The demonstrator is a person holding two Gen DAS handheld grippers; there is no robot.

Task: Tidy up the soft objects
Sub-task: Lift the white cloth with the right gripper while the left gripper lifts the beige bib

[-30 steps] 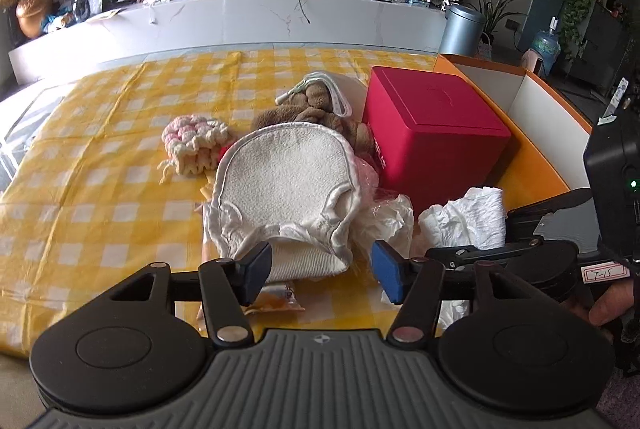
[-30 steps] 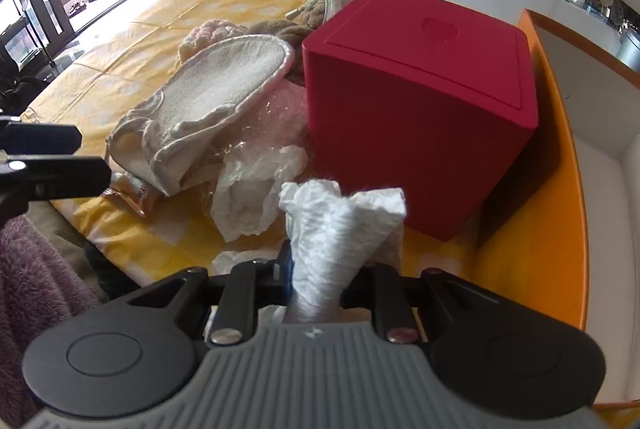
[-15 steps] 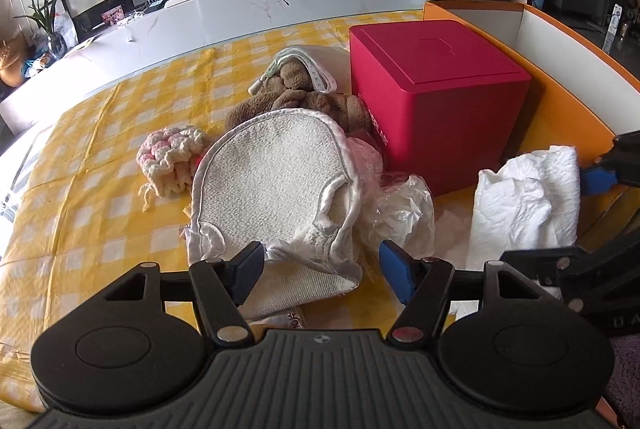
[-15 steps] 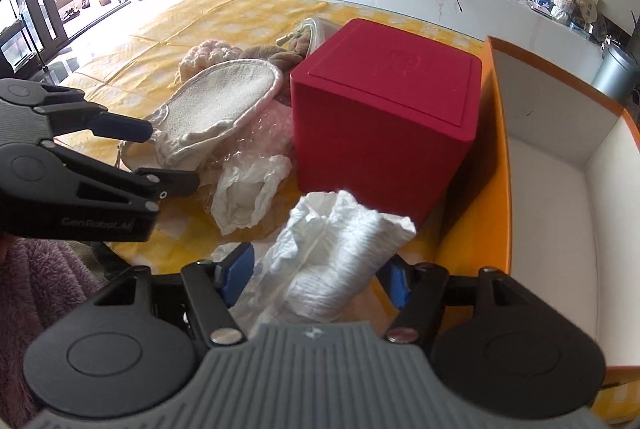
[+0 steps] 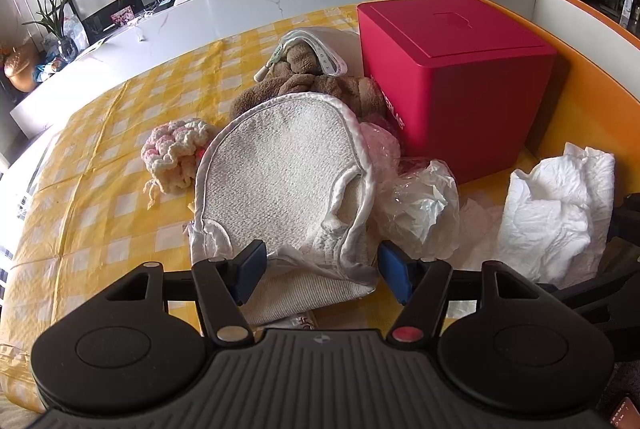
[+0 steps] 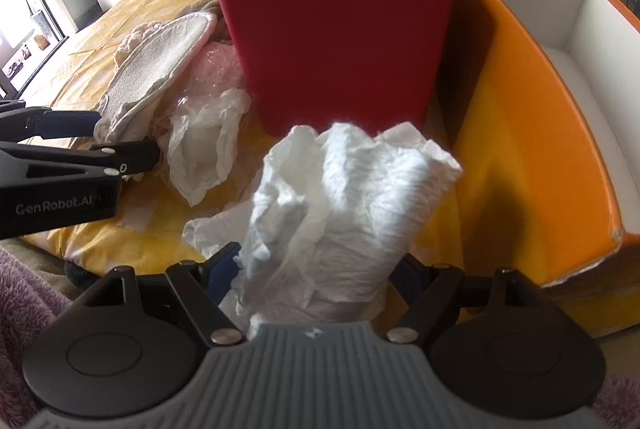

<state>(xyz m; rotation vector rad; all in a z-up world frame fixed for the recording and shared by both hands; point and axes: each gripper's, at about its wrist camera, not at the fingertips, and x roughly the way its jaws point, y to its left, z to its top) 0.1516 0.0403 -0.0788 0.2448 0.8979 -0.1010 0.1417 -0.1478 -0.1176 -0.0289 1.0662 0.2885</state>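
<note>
A crumpled white cloth (image 6: 344, 213) sits between the spread jaws of my right gripper (image 6: 320, 269); the jaws are open and it rests loosely there. It also shows in the left wrist view (image 5: 556, 213). My left gripper (image 5: 322, 269) is open, its jaws either side of the near end of a beige bath mitt (image 5: 280, 181). Behind the mitt lie a brown plush toy (image 5: 308, 81), a pink-white crochet piece (image 5: 176, 153) and crinkled plastic bags (image 5: 416, 209). My left gripper shows in the right wrist view (image 6: 120, 145).
A red box (image 6: 340, 29) stands behind the cloth on the yellow checked tablecloth (image 5: 100, 189). An orange bin with white inside (image 6: 540, 89) stands at the right. A white counter with plants and a router runs along the back.
My right gripper opened from shut on the white cloth, which now sits loose between the jaws. My left gripper moved forward over the mitt's near end.
</note>
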